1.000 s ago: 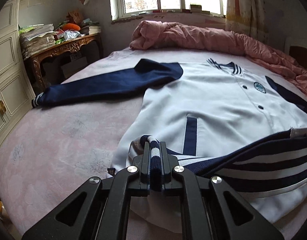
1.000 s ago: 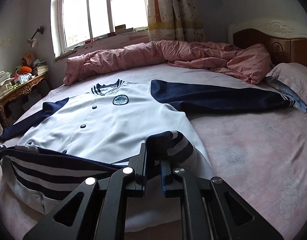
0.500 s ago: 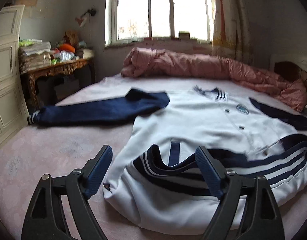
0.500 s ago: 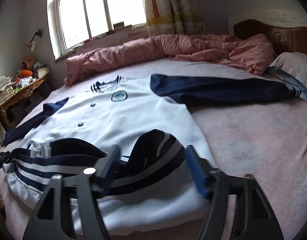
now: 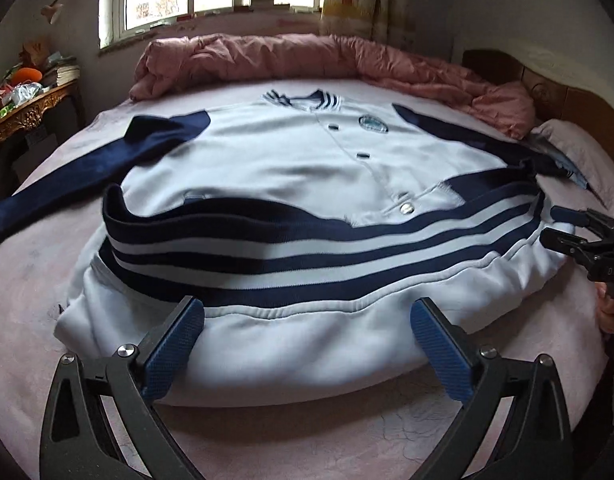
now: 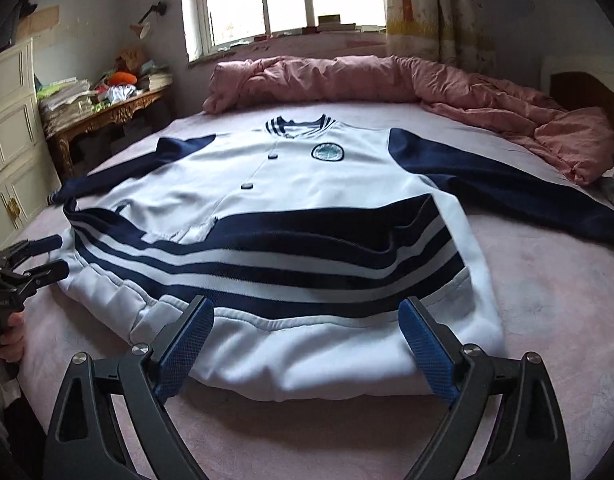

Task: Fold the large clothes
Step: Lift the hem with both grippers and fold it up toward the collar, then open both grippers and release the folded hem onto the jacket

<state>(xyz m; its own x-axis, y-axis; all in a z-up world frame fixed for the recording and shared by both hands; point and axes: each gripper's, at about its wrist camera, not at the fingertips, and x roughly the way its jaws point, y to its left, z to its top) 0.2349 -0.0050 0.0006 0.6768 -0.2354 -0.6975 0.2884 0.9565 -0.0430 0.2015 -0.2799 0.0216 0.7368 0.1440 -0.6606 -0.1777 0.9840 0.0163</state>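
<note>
1. Jacket lies face up on the pink bed, collar toward the window. Its striped hem band is turned up over the lower front, so the first fold, bottom edge upward, is laid.
2. Left gripper: fingers spread wide, nothing between them, hovering just short of the folded near edge. Right gripper: likewise spread and empty, at the same edge further along.
3. Each wrist view shows the other gripper at the side of the jacket, near the end of the hem band; contact with the cloth cannot be judged there.
4. Both navy sleeves remain stretched out to the sides: left sleeve toward the carved side table, right sleeve toward the crumpled pink quilt.
5. Step in hand, as judged: release after the hem fold, repositioning for the next grasp.
6. Next move likely calls for pinching each sleeve near the cuff and bringing it across the white body, or taking the folded edge again for a second turn toward the collar. The band sits slightly rumpled on the left end; smoothing may be needed.
7. Change against one second ago: both grippers were then clamped on the hem corners, lifted; half a second ago they had already parted. Now the hem rests on the body and the grippers sit further back.
</note>
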